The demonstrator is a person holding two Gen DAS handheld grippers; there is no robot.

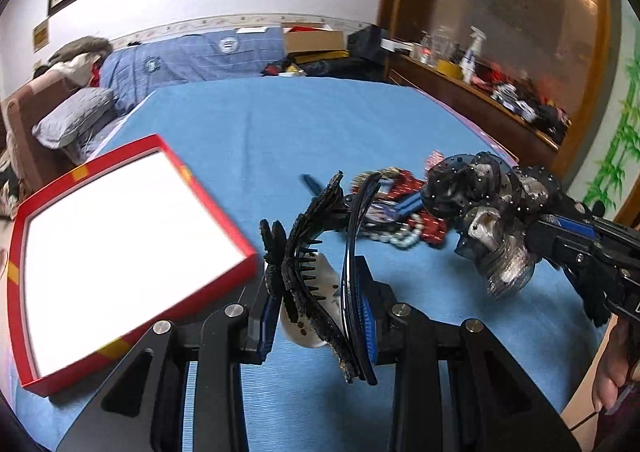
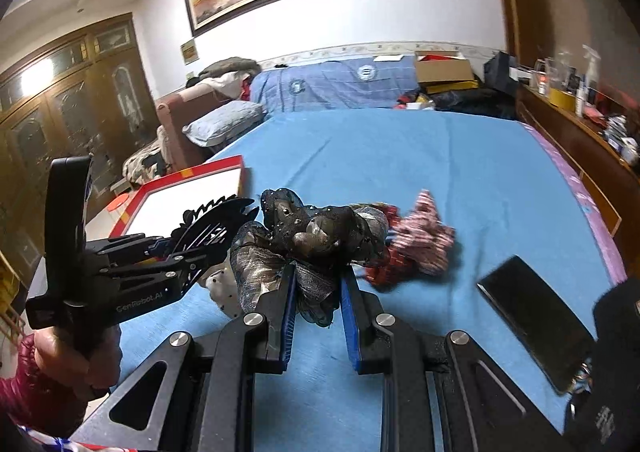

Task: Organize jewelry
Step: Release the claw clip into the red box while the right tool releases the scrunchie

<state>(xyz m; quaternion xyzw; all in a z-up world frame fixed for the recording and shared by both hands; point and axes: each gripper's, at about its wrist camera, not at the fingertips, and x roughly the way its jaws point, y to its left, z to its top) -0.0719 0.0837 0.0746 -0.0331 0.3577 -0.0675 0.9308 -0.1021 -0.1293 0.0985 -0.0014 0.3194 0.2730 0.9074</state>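
My left gripper (image 1: pixel 320 316) has its jaws clamped on black hair combs (image 1: pixel 320 272), lifted above the blue bed cover (image 1: pixel 280 132) just right of the red box (image 1: pixel 132 264) with its white lining. My right gripper (image 2: pixel 318 308) has its jaws pinched on a dark sequinned mesh hair bow (image 2: pixel 312 236). Behind them, a pile of red scrunchies and beads (image 2: pixel 416 244) lies on the cover; a black phone (image 2: pixel 532 316) lies to the right.

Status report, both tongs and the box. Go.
Left tongs shut on black hair clips. Right tongs shut on dark organza bow. Red box open, path unobstructed.
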